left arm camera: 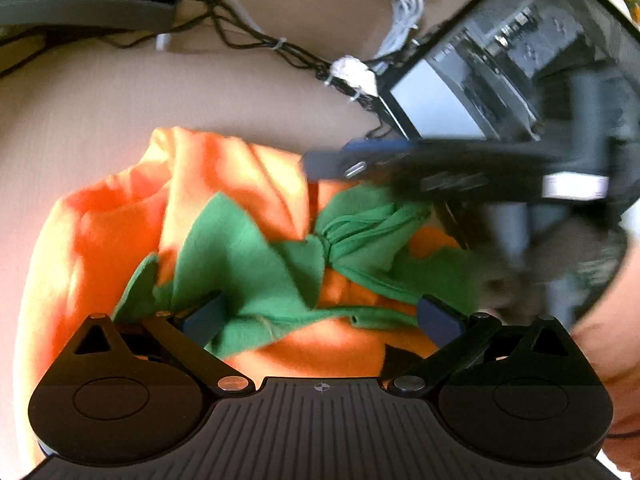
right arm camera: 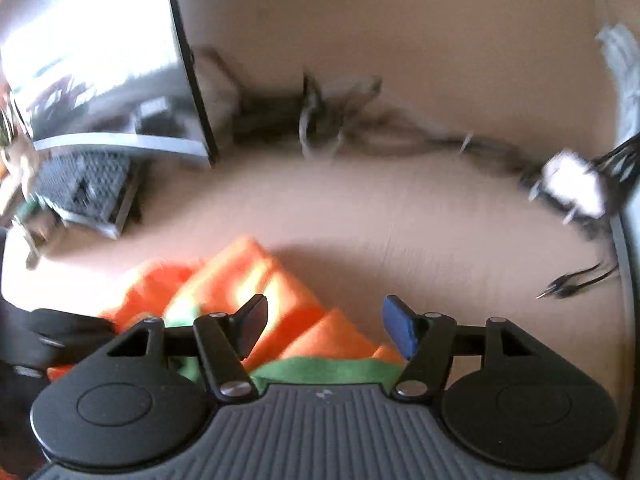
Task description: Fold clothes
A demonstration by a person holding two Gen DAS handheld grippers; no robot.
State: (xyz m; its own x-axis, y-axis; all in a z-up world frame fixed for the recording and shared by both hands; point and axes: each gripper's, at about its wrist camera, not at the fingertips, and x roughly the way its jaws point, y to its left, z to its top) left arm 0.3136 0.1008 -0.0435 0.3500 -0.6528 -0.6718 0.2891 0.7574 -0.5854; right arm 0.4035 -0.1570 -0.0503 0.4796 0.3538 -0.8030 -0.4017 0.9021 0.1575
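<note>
Orange-and-green garment (left arm camera: 224,240) lies rumpled; left gripper (left arm camera: 320,320) and right gripper (right arm camera: 324,328) both spread.

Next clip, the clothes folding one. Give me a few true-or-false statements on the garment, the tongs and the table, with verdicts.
1. The garment is orange with green parts. True.
2. The right tongs are clamped shut on the cloth. False: their jaws stand apart, nothing pinched between them.
3. The garment lies flat and neatly folded. False: it is bunched and wrinkled, its green strips knotted.
4. A bundle of dark cables lies on the beige table beyond the garment. True.
5. The left tongs are closed with fingertips touching. False: their jaws are wide apart over the green fabric.
</note>
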